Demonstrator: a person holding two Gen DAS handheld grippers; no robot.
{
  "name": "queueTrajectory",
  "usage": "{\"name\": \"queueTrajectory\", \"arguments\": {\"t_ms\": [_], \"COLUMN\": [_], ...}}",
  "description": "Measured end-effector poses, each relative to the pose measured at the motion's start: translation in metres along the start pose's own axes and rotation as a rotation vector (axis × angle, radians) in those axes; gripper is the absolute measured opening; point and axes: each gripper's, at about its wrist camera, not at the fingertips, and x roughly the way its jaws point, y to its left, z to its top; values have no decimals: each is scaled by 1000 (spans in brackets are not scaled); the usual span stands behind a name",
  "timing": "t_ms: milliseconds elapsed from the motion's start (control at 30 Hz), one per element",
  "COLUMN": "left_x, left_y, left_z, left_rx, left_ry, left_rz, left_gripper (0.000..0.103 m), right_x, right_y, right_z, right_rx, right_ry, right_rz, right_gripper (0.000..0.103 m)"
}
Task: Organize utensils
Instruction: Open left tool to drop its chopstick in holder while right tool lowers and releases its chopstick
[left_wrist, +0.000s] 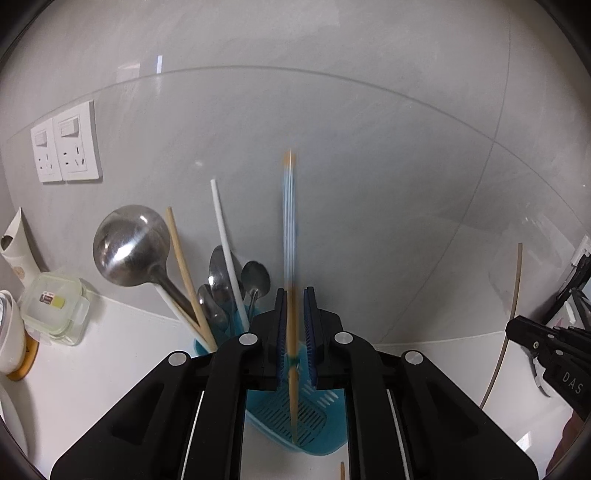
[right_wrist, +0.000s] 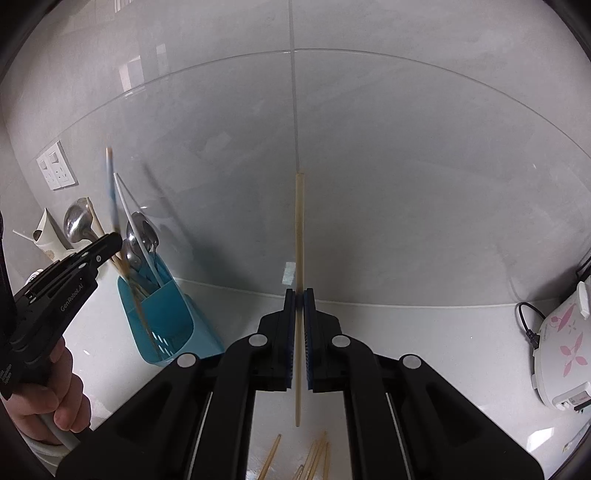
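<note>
Left gripper (left_wrist: 294, 325): jaws slightly parted, a blurred blue-and-tan chopstick (left_wrist: 290, 229) upright between the pads, not visibly pressed, its lower tip down inside the blue utensil holder (left_wrist: 317, 439) just beneath. Right gripper (right_wrist: 299, 325): clenched on a pale wooden chopstick (right_wrist: 299, 236), held upright over loose chopsticks (right_wrist: 314, 459) on the white surface (right_wrist: 424, 332). Farther back in the holder: ladle (left_wrist: 129, 245), spoons (left_wrist: 255, 277), more chopsticks.

A home kitchen: a white bench (right_wrist: 424, 332) meets a grey tiled wall (right_wrist: 369, 147). At ten o'clock sit wall sockets (left_wrist: 66, 147); a blue utensil holder (right_wrist: 170, 314) holds spoons (left_wrist: 221, 280) and a ladle (left_wrist: 129, 247), and a flowered rice cooker (right_wrist: 561, 354) stands at three o'clock.
</note>
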Motion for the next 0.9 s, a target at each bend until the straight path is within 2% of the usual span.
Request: {"name": "queueTrajectory", "arguments": {"t_ms": [33, 200, 267, 333, 533, 600, 733, 900], "left_x": [0, -8, -13, -20, -39, -44, -53, -61], "left_y": [1, 8, 14, 19, 36, 45, 52, 62], "left_z": [-1, -3, -4, -5, -7, -9, -13, -19], "left_rx": [3, -9, -24, -28, -32, -50, -61, -77], "left_ry": [2, 32, 46, 63, 85, 92, 90, 113], "left_rz": [11, 46, 47, 58, 87, 75, 95, 115], "left_gripper": [26, 50, 55, 65, 87, 90, 96, 97], "right_x": [1, 1, 1, -1, -10, -12, -14, -13], "right_y": [0, 3, 6, 10, 29, 38, 55, 77], "right_z": [0, 4, 7, 11, 24, 29, 37, 40], "right_rx": [-2, -13, -14, -21, -53, -68, -100, -130], "right_ry": [-1, -6, -17, -32, -93, -112, -136, -152], "right_rz": [1, 17, 31, 46, 107, 127, 161, 208], "right_gripper": [4, 4, 4, 4, 4, 4, 4, 4]}}
